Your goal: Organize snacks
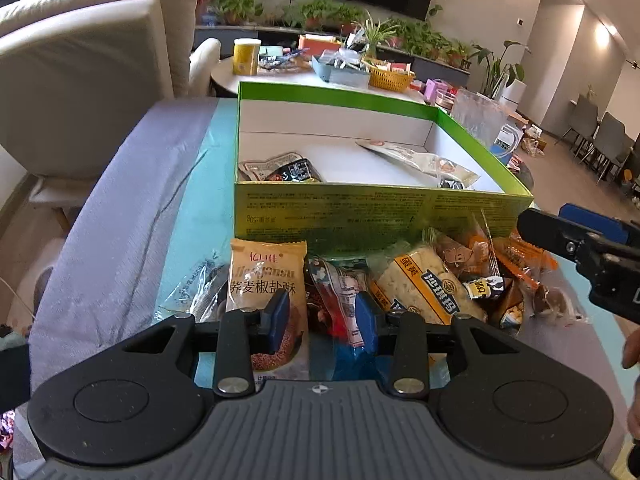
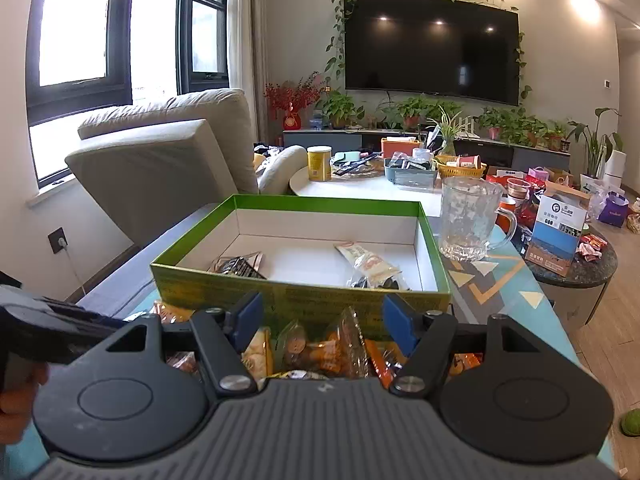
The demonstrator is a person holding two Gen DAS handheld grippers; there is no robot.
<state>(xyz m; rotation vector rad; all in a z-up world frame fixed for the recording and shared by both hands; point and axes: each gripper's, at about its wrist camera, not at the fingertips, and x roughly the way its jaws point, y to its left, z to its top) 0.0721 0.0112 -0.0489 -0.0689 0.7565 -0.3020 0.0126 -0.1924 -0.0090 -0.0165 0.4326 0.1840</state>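
Your left claw hangs over the near end of the snack pile, its jaws partly apart with nothing pinched. A tan biscuit packet lies under its left pad and a red-and-white wrapper sits in the gap, but neither pad presses on either, so you hold nothing yet. Your right claw stands wide open and empty above the right side of the same pile, over clear-wrapped orange sweets.

The pile lies on the counter hard against the near wall of the green box. That looks deliberate: each packet needs only a short lift over the wall. The box is open and white inside. A dark packet rests in its near left corner, and a long pale packet lies slanted toward the right, so most of the floor is still bare.

The snacks are small, soft, crinkly packets, heaped and overlapping. A yellow egg-yolk cake packet sits in the middle. Expect the film to slide, and a neighbour may lift along with your pick. A glass mug stands just right of the box, clear of the path.
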